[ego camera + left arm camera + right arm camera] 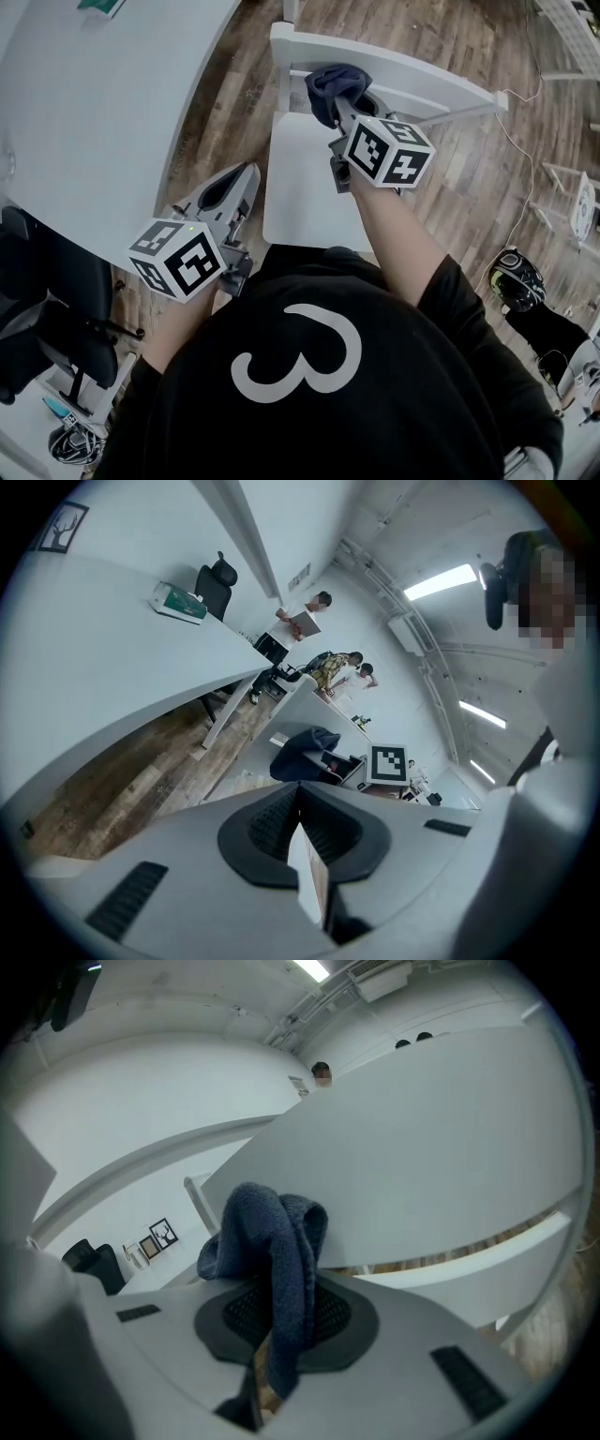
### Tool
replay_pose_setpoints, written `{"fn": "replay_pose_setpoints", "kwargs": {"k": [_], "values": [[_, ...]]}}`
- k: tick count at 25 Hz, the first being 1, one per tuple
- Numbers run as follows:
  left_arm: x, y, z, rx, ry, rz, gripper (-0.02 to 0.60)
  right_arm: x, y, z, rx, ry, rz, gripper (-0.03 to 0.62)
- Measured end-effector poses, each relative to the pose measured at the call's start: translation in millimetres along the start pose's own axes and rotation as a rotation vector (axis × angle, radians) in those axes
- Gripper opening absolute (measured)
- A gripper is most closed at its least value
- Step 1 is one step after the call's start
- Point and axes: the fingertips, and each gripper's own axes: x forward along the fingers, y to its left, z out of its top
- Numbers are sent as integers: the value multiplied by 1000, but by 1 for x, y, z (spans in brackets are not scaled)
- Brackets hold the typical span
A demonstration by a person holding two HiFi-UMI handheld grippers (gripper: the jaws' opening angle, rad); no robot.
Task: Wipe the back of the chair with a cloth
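pinching dark blue cloth (330, 86) w/ r gripper (349, 105), cloth against top rail of white chair back (417, 80). l gripper (239, 183) pressed together, nothing btwn, beside seat (300, 187), near table (94, 112) edge.

left gripper (300, 801) | fingers (267, 832) together, empty | dark cloth (302, 754) ahead | table (112, 667) left

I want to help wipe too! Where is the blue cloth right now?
In the head view it is up top, in the middle: the blue cloth is pinched in the right gripper, against the top rail of the white chair back.
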Motion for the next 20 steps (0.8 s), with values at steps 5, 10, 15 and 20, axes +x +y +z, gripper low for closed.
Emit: {"fn": "replay_pose_setpoints", "kwargs": {"k": [5, 10, 15, 20], "values": [[13, -21, -8, 11, 18, -17, 14, -19, -25, 5, 2, -7, -21, 52], [29, -41, -19, 16, 37, -35, 14, -41, -58, 9, 8, -14, -59, 52], [42, -64, -32, 20, 55, -50, 14, -65, -89, 15, 6, -18, -89, 52], [55, -82, -43, 24, 73, -58, 13, -89, -120, 19, 20, -26, -123, 52]]}}
